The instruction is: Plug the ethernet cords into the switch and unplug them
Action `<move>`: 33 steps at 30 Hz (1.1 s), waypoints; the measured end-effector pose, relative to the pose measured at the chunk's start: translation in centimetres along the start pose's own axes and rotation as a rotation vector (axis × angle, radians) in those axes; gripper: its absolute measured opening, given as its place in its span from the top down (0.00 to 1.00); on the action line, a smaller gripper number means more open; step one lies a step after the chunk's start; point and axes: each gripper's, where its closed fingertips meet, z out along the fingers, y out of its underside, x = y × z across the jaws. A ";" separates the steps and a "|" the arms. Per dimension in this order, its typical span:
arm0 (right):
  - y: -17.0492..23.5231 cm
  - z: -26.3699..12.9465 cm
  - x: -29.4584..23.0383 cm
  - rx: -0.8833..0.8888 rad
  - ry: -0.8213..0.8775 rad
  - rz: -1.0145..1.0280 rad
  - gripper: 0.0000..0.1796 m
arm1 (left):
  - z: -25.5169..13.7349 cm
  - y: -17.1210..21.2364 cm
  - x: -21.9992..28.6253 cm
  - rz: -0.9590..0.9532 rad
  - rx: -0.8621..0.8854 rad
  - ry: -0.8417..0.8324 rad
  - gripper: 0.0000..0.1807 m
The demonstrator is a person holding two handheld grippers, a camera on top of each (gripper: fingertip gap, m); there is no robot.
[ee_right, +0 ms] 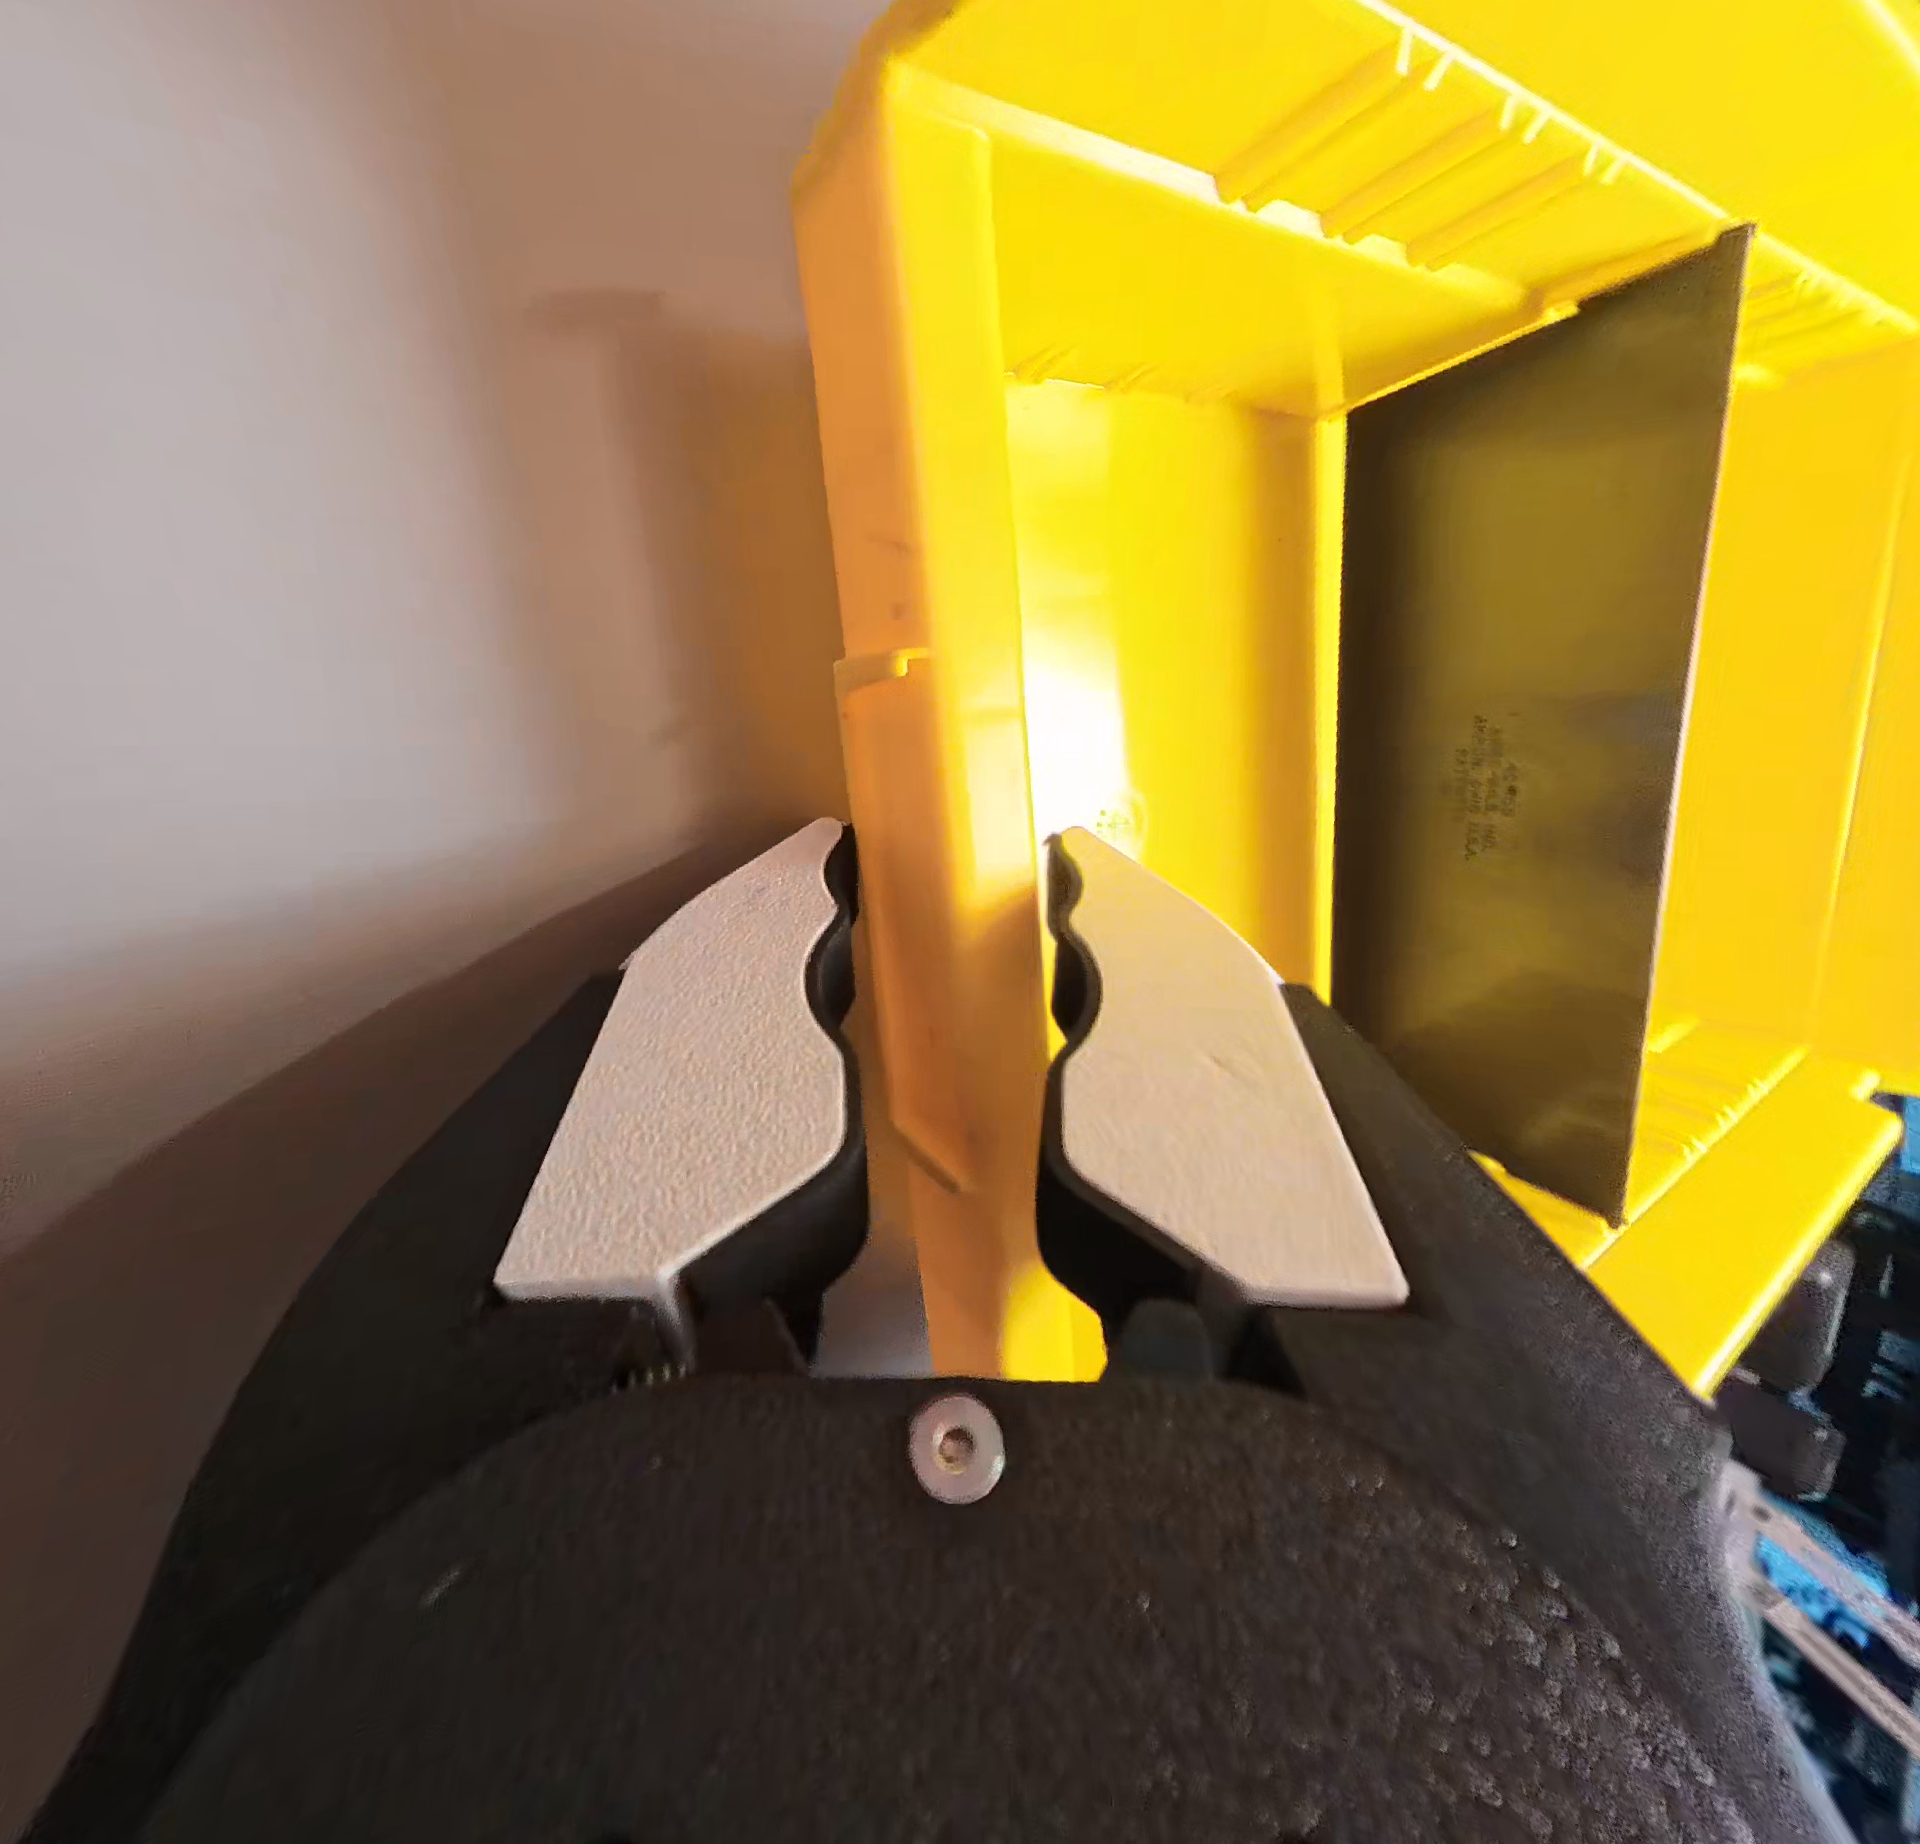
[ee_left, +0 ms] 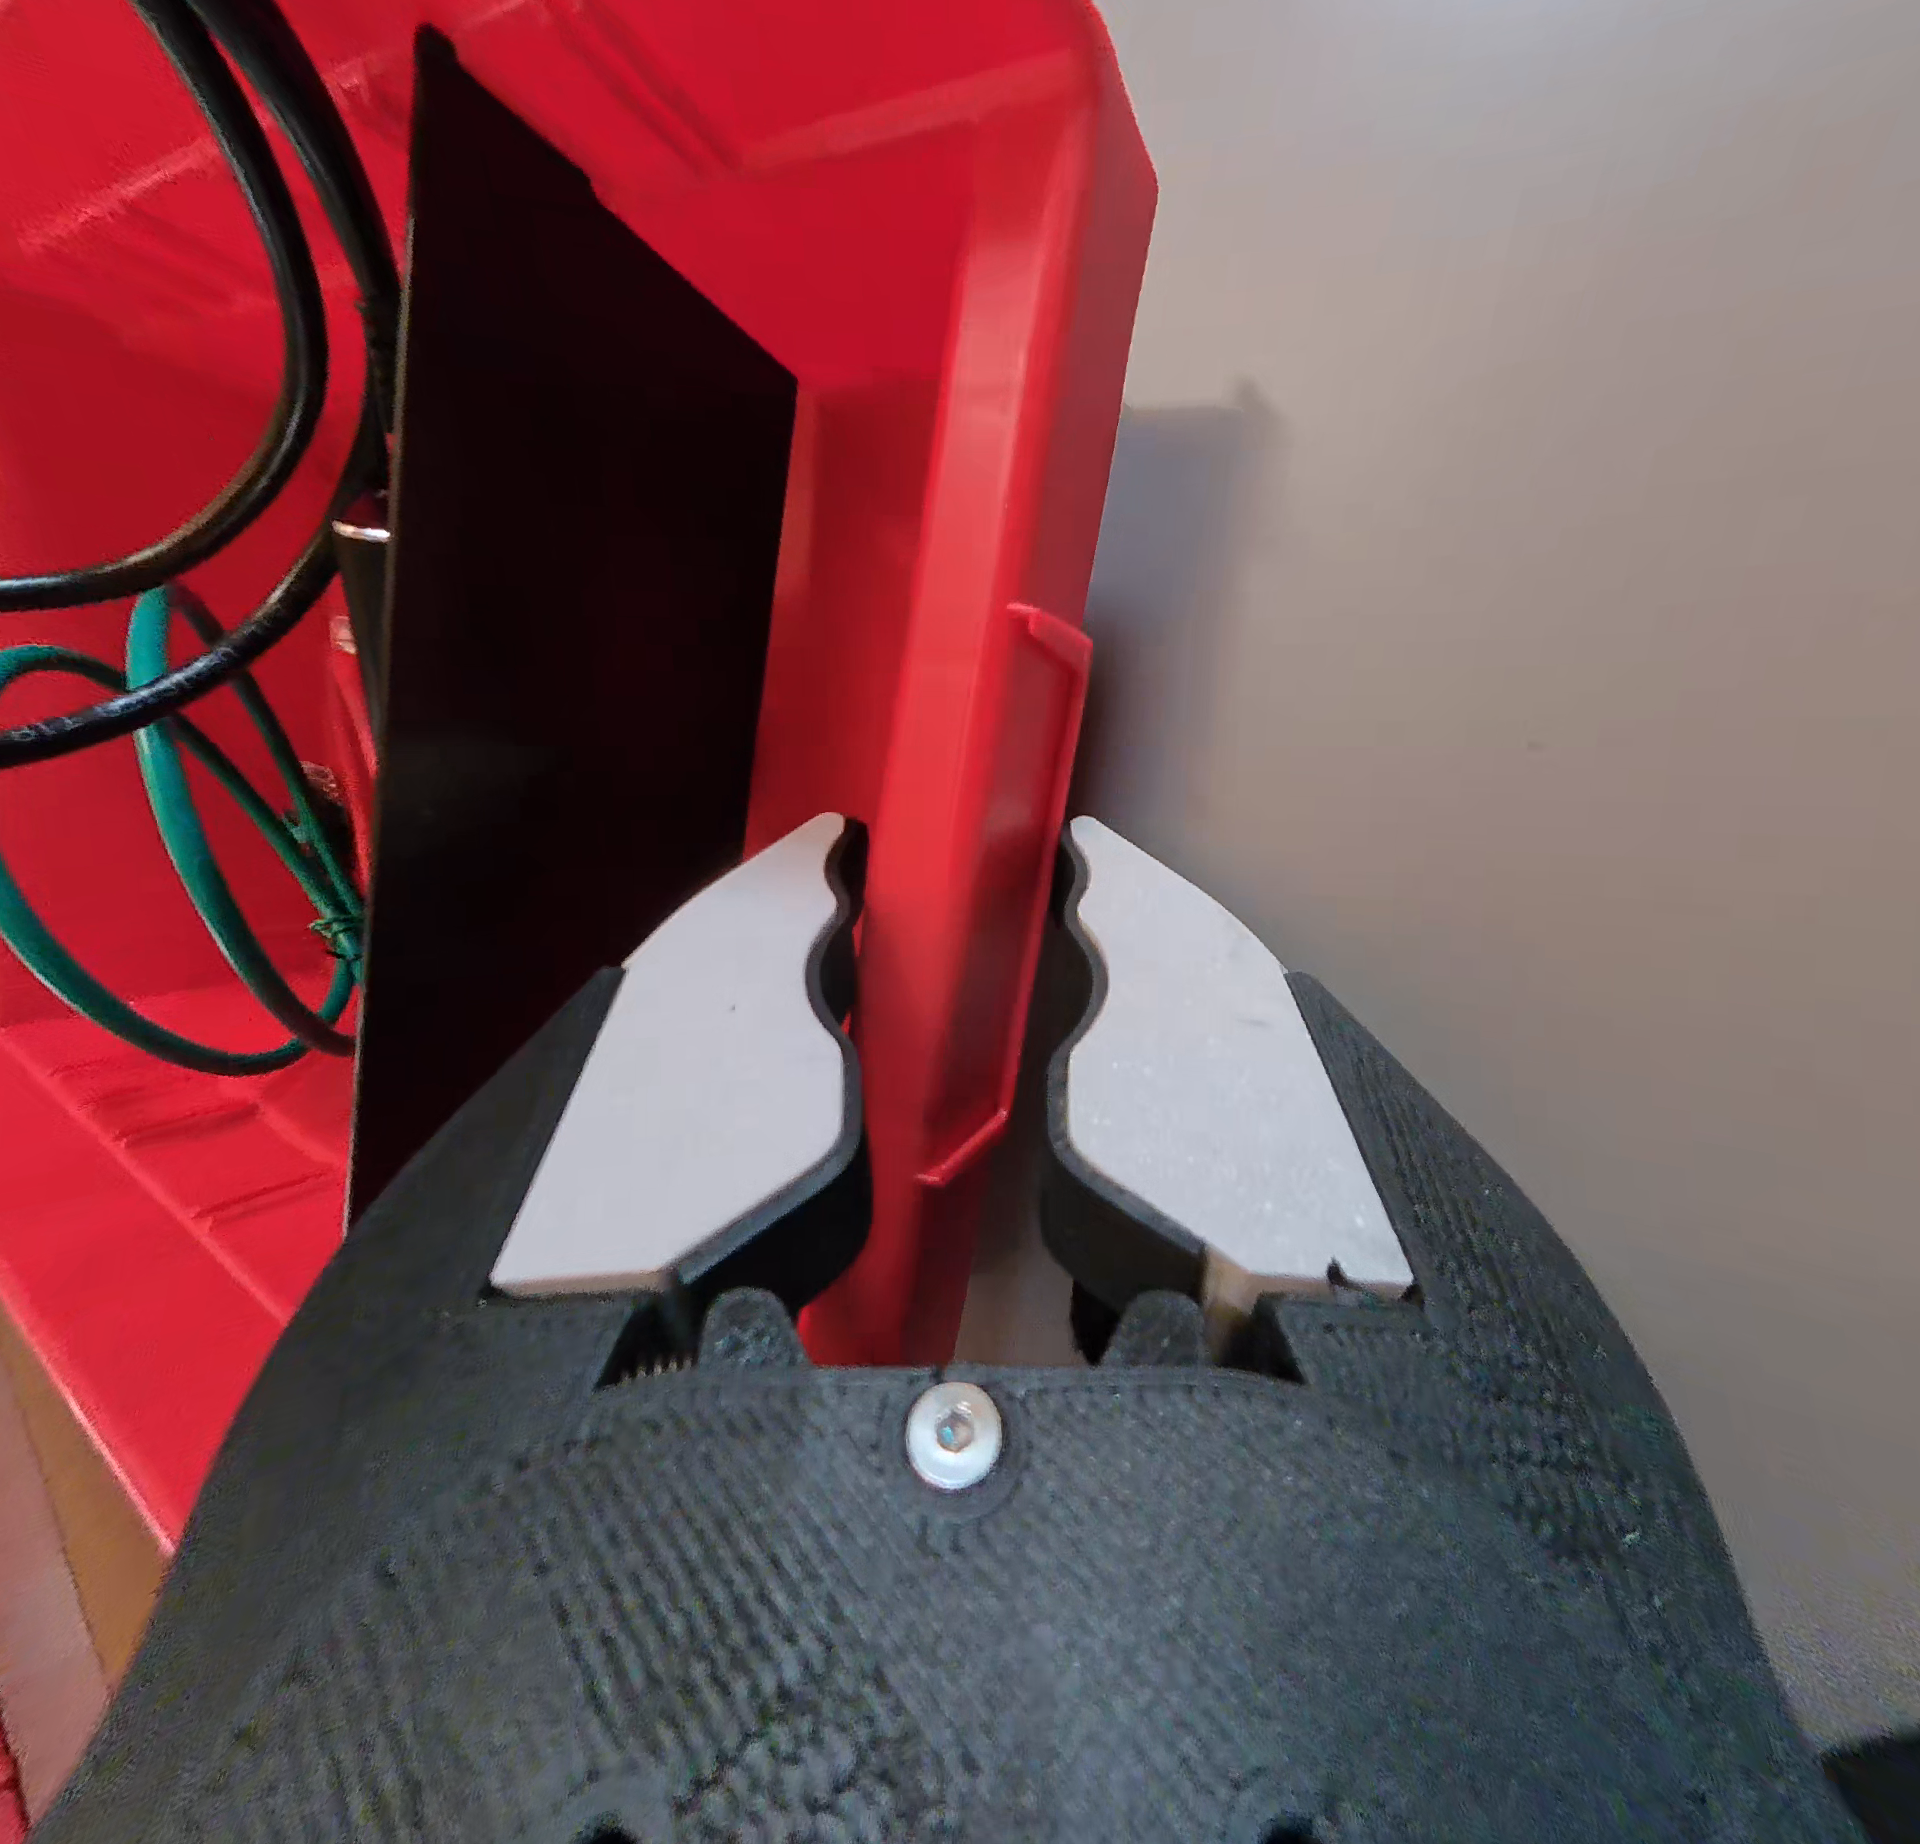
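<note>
My left gripper [ee_left: 956, 838] is closed on the right-hand wall of a red plastic bin [ee_left: 1039, 444], with one finger inside and one outside. Inside the bin, left of a black divider [ee_left: 582, 547], lie looped black cords [ee_left: 296, 340] and a green cord [ee_left: 166, 755]. My right gripper [ee_right: 951, 838] is closed on the left-hand wall of a yellow plastic bin [ee_right: 1143, 236], which holds a dark divider panel [ee_right: 1538, 703]. The compartment nearest the fingers looks empty. No switch shows in either view.
A plain pale wall [ee_left: 1507, 444] stands close behind the red bin, and it also stands behind the yellow bin in the right wrist view [ee_right: 312, 340]. Dark and blue clutter [ee_right: 1860, 1379] shows below the yellow bin at the lower right.
</note>
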 end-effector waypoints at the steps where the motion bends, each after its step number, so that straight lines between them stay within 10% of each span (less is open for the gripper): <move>1: -0.1 -0.1 0.2 0.006 0.007 0.027 0.79 | 0.2 -0.1 -0.4 -0.006 0.008 -0.018 0.80; 13: -10.9 -8.4 -0.2 0.786 -0.018 0.439 0.78 | -5.5 -5.1 -6.8 -0.285 0.305 -0.014 0.75; 19: -11.2 -7.1 -1.9 0.793 -0.034 0.408 0.79 | -2.4 -5.2 -10.1 -0.237 0.126 0.064 0.78; 33: -10.2 -6.3 -2.6 0.780 -0.066 0.418 0.81 | 1.1 -12.3 -10.0 -0.368 0.351 0.172 0.91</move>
